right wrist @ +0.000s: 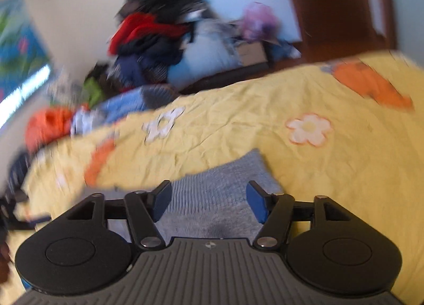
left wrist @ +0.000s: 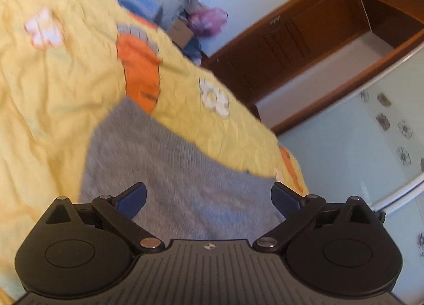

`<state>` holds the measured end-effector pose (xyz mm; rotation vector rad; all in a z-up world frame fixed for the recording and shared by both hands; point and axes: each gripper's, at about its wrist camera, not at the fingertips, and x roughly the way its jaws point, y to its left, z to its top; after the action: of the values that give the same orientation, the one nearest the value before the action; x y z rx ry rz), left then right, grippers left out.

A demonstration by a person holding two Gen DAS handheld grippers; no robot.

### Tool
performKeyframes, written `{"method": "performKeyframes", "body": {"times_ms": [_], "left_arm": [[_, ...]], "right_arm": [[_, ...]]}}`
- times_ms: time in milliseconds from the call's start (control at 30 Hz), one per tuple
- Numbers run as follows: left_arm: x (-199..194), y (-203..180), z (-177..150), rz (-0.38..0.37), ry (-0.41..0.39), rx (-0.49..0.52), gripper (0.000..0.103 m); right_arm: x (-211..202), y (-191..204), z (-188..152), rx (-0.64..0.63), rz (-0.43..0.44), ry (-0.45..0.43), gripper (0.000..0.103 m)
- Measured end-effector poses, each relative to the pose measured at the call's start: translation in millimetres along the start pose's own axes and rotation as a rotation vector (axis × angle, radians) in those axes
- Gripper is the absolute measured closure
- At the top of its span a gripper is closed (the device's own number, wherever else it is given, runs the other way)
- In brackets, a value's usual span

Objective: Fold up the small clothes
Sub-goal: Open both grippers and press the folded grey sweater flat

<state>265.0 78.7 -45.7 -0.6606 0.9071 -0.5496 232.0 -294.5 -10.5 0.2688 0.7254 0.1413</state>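
A small grey knit garment lies flat on a yellow bedsheet printed with orange shapes and white flowers. My left gripper is open above the garment's near part, its blue fingers spread wide and holding nothing. In the right wrist view the same grey garment lies under my right gripper, which is open and empty, its fingers either side of the cloth. The view is blurred.
A pile of dark, red and blue clothes is heaped beyond the bed's far edge. A brown wooden door and pale wall stand past the bed's right edge. A pink bag sits on the floor.
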Motion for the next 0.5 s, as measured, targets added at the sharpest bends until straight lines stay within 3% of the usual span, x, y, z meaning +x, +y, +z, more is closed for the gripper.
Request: {"method": "performKeyframes", "body": {"times_ms": [100, 167, 233, 267, 333, 500], "left_arm": [[17.3, 0.1, -13.4, 0.066, -0.011, 0.127, 0.002], [19.5, -8.2, -13.1, 0.137, -0.005, 0.21, 0.002], [10.5, -11.2, -12.1, 0.142, 0.004, 0.177, 0.002], [2.0, -14.7, -12.9, 0.132, 0.001, 0.163, 0.002], [-21.9, -26.2, -22.3, 0.118, -0.018, 0.16, 0.002], [-67.3, -25.9, -71.6, 0.214, 0.052, 0.134, 0.0]], "right_arm": [[27.2, 10.3, -15.6, -0.14, -0.103, 0.114, 0.035], [34.1, 21.8, -30.4, -0.292, -0.167, 0.099, 0.027], [30.2, 37.2, -33.2, -0.365, -0.278, 0.096, 0.01], [22.8, 45.9, -32.9, -0.388, -0.307, 0.093, 0.008], [1.0, 60.8, -36.1, -0.427, -0.296, 0.07, 0.0], [-37.4, 81.2, -66.7, -0.438, -0.354, 0.119, 0.001]]}}
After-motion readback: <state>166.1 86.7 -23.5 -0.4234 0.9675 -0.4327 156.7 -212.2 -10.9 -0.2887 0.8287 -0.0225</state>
